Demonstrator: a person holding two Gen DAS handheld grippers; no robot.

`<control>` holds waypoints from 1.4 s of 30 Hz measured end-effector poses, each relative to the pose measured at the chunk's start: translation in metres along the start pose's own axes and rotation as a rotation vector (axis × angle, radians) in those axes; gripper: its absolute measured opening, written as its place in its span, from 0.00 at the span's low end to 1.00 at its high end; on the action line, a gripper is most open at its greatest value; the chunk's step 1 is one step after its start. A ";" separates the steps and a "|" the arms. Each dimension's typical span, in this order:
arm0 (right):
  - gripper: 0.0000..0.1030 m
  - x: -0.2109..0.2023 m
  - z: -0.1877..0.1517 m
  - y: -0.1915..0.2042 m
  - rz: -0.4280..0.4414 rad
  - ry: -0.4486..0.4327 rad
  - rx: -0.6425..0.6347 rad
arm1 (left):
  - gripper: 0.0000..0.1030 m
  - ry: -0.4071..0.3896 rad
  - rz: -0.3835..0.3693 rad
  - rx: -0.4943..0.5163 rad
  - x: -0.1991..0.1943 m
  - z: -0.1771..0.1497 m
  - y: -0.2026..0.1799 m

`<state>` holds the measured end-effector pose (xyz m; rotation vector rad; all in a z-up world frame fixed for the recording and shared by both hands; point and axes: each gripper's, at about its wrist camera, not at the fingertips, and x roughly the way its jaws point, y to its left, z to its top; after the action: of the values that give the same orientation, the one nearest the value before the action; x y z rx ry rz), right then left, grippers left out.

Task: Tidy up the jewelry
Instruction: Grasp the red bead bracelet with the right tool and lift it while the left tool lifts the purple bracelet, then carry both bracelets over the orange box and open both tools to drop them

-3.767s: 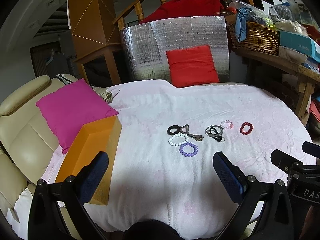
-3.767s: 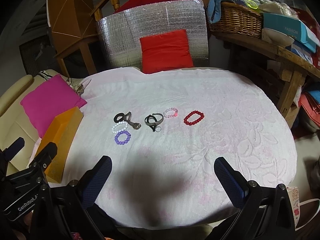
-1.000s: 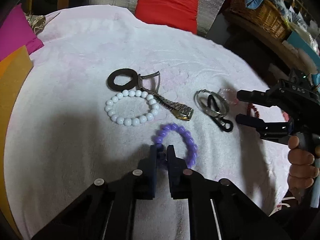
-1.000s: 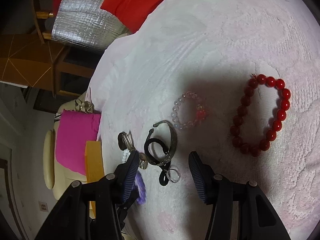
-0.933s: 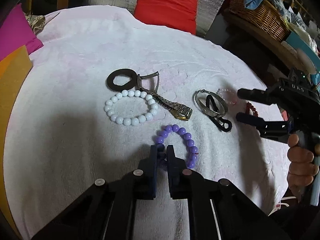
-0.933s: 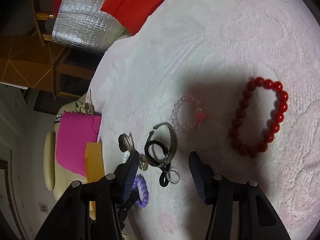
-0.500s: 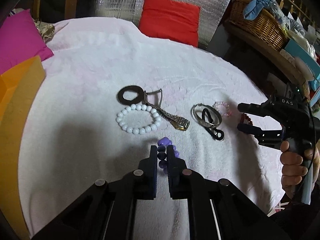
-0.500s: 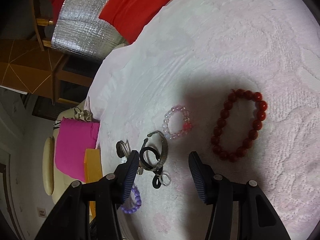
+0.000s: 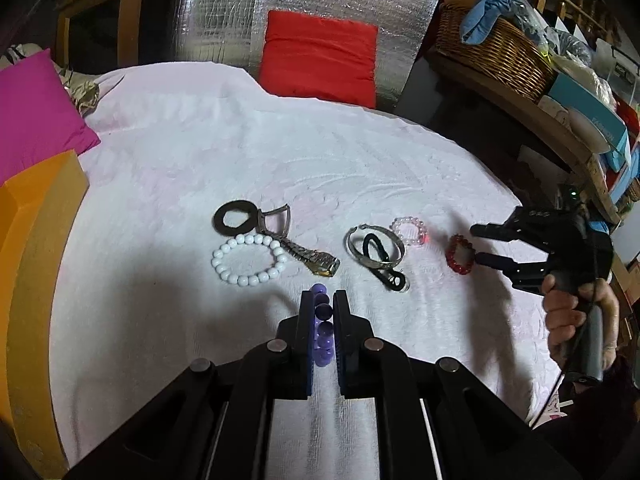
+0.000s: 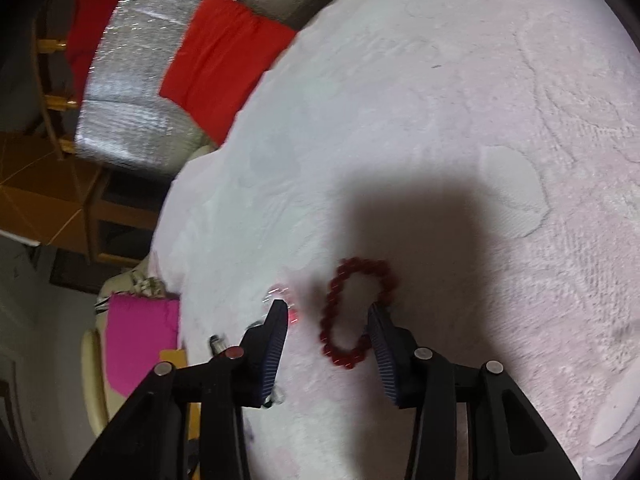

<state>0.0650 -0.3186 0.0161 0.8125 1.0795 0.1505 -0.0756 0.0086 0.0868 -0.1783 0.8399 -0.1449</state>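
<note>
My left gripper (image 9: 323, 296) is shut on a purple bead bracelet (image 9: 323, 322), which hangs edge-on between the pads above the white cloth (image 9: 280, 152). On the cloth lie a white bead bracelet (image 9: 248, 258), a watch (image 9: 316, 260), a black ring (image 9: 236, 219), a silver bangle with a black band (image 9: 374, 246) and a pink bead bracelet (image 9: 410, 230). My right gripper (image 10: 328, 312), also seen at the right of the left wrist view (image 9: 476, 242), straddles a red bead bracelet (image 10: 330, 304) with its jaws closing. The right fingertip meets the beads and the left one stands apart.
An orange box (image 9: 36, 240) stands at the table's left edge beside a magenta cushion (image 9: 32, 116). A red cushion (image 9: 320, 56) leans on a silver panel at the back. A wicker basket (image 9: 492, 52) sits on a wooden shelf at the right. A hand (image 9: 576, 320) holds the right gripper.
The left gripper has risen, lifting the purple bracelet off the cloth. The right gripper has moved from over the silver bangle to the red bracelet, and its jaws have narrowed.
</note>
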 end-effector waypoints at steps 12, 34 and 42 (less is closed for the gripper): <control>0.15 0.025 -0.008 0.038 -0.406 -0.122 -0.288 | 0.09 -0.014 0.001 -0.012 -0.012 0.001 0.006; 0.10 -0.052 -0.052 0.082 -0.139 -0.351 -0.395 | 0.09 -0.169 0.138 -0.065 -0.105 0.004 0.055; 0.10 -0.043 -0.104 0.136 -0.047 -0.320 -0.504 | 0.09 -0.227 0.234 -0.143 -0.158 -0.008 0.108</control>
<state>-0.0060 -0.1899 0.1137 0.3398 0.7117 0.2331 -0.1793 0.1441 0.1732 -0.2242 0.6390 0.1530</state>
